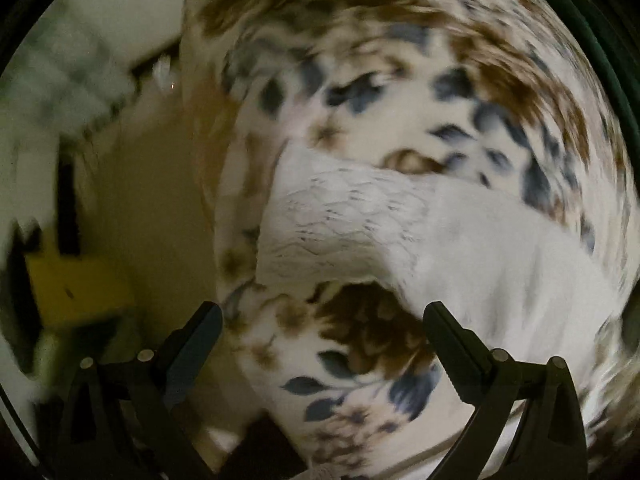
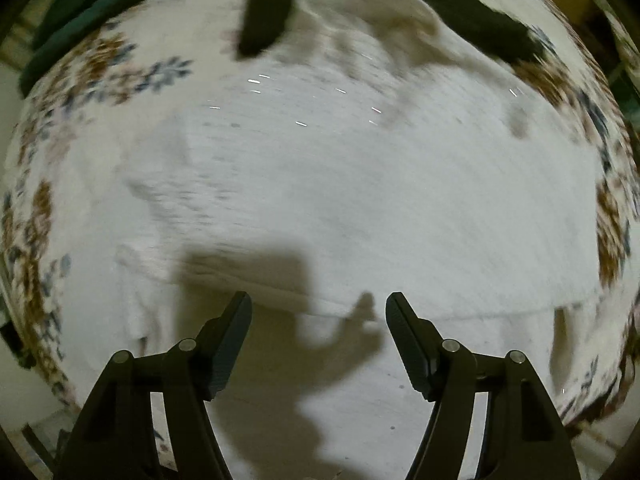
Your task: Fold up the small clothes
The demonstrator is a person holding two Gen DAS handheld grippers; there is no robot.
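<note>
White garment (image 2: 360,184), seemingly flat, floral cover (image 1: 400,80)

Right gripper (image 2: 319,312) jaws spread empty above white garment (image 2: 360,184) on floral blanket (image 2: 80,80).

Beneath your right claw (image 2: 319,312) lies a surface covered by a flower-printed spread (image 2: 36,208), cream with brown blooms and blue leaves. Directly on it rests a white garment (image 2: 340,184), filling the area ahead of and between the parted fingers; its knit is ribbed and its far end, beyond the claw, bunches into a raised fold. The print shows as a border to both sides of the claw. Beneath your left claw (image 1: 322,314) the same spread (image 1: 360,92) extends ahead and to the right, and a lace-patterned edge of the white garment (image 1: 344,220) lies on it just ahead of the fingertips; motion blur hides finer detail
</note>
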